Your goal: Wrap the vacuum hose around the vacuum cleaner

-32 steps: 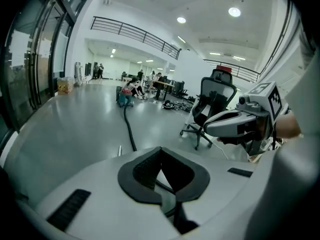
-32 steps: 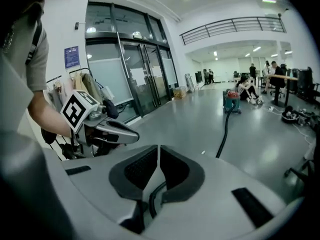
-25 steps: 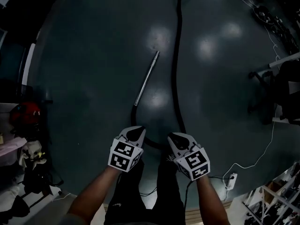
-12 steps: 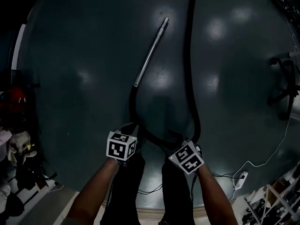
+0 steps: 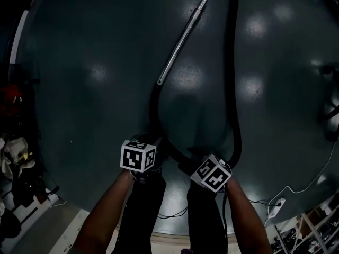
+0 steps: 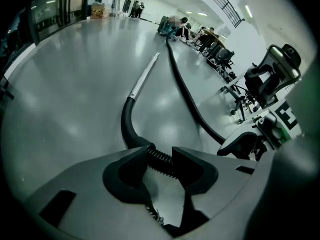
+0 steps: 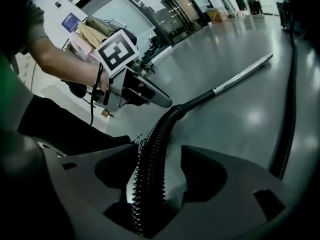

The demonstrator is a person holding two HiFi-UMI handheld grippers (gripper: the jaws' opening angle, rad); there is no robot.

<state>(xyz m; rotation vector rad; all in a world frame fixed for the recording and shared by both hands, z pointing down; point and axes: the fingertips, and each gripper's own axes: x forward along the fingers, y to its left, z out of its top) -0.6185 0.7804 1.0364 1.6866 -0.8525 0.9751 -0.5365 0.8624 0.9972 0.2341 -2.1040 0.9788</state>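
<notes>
Head view: my left gripper and my right gripper, each carrying a marker cube, sit low over the dark glossy floor, side by side and near each other. Both are at the near bend of the vacuum hose. The hose is black and ribbed. It runs down from the top edge on the right, curves in a U past both grippers, and climbs on the left to a metal wand that lies flat on the floor, slanting up and right. Left gripper view: my jaws have just been opening and stand partly apart. The ribbed hose crosses between their tips and fills the gap from pad to pad; I cannot tell whether they press on it. Beyond, the hose arcs left to the wand, and its long run stretches away across the floor. Office chairs stand at the right, with my right gripper just below them. Right gripper view: my jaws have just been opening and stand wide apart. The hose runs lengthwise between them, nearer the left pad, with bare floor showing beside the right pad. My left gripper is ahead on the left, close to the hose.
</notes>
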